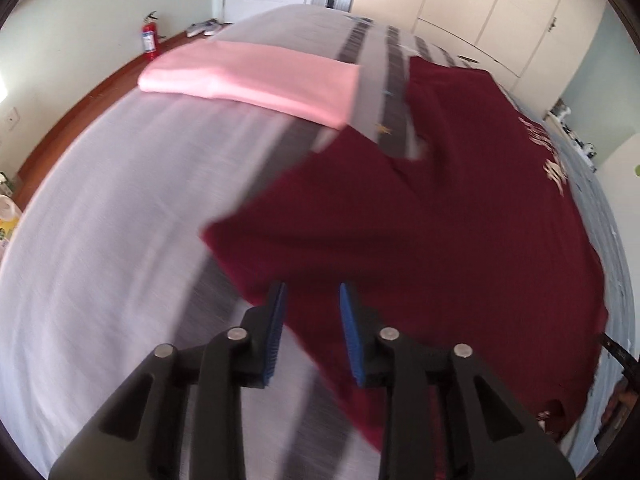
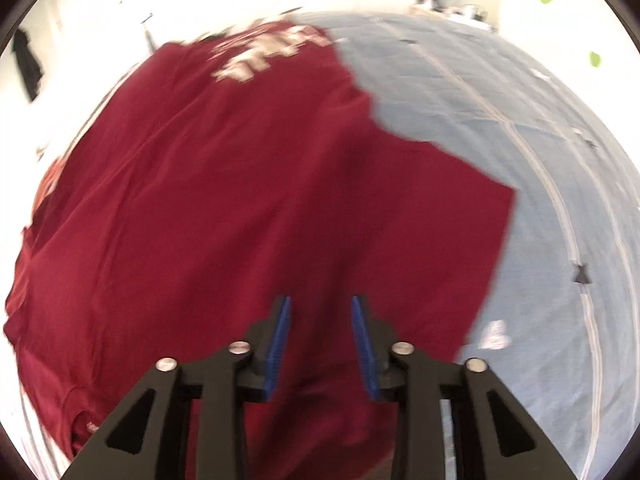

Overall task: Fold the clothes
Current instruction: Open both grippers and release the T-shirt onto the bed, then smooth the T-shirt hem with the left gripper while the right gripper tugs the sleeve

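Left wrist view: the left gripper (image 1: 312, 292), black with blue-padded fingers (image 1: 276, 328), was held low over the bed and angled forward and down, its jaws parted with nothing between them. Beneath and ahead of it lay the dark red cotton T-shirt with pale printed lettering (image 1: 460, 208), spread flat on the pale grey bedsheet with dark stripes (image 1: 120, 220); one short sleeve (image 1: 280, 208) pointed toward the left. Farther off on the same sheet rested a folded pink garment (image 1: 256, 76), apart from the red shirt. A red fire extinguisher (image 1: 149, 38) stood on the floor by the wall, and cream wardrobe doors (image 1: 500, 16) lined the far right.

Right wrist view: the right gripper (image 2: 320, 304), of the same build, was likewise tilted down above the shirt's body (image 2: 220, 200), jaws apart and empty. The other sleeve (image 2: 452, 208) reached out over the sheet (image 2: 540, 160). Both views were motion-blurred.
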Available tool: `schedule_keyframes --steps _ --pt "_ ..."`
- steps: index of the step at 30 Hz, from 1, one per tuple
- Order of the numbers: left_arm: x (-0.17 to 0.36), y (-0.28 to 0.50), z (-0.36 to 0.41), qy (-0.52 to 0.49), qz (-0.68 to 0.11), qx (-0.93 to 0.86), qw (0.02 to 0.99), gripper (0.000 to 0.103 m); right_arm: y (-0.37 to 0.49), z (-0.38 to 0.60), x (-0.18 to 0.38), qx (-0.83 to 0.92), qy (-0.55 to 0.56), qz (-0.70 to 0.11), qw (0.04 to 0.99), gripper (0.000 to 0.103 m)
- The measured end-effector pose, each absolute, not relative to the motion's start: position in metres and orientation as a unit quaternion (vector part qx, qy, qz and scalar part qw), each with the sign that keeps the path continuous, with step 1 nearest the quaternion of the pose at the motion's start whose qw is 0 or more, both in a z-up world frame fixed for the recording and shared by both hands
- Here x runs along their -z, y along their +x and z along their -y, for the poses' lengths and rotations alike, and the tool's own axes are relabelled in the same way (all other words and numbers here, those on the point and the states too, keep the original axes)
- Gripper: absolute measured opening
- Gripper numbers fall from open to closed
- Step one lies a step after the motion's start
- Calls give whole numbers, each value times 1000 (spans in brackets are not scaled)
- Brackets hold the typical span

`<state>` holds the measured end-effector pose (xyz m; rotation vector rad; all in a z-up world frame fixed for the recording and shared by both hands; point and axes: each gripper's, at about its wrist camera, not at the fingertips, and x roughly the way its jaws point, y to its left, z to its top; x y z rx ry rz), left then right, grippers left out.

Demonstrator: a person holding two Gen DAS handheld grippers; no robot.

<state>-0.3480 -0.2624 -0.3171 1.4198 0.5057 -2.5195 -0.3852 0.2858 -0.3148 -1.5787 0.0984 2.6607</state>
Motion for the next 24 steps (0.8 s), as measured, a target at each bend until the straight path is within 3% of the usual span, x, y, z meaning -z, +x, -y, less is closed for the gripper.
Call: schedule_keyframes --steps 8,11,18,20,21,24 --pt "329 -342 186 506 -182 841 67 29 -403 -374 321 -859 -499 -41 110 35" --pt "330 -346 172 511 -174 840 58 29 -419 -403 332 -852 -503 -65 129 40" --pt "332 -355 147 522 -161 837 46 29 -442 -436 345 -852 -499 -119 108 40" --pt "332 -358 141 526 -157 835 39 29 -444 -436 344 -854 -500 -113 90 26" --pt "333 -360 140 530 -154 833 35 29 -445 -436 343 -855 -501 -111 81 10" --pt "330 -366 134 547 -137 826 10 29 -439 -439 333 -857 -500 -99 78 1"
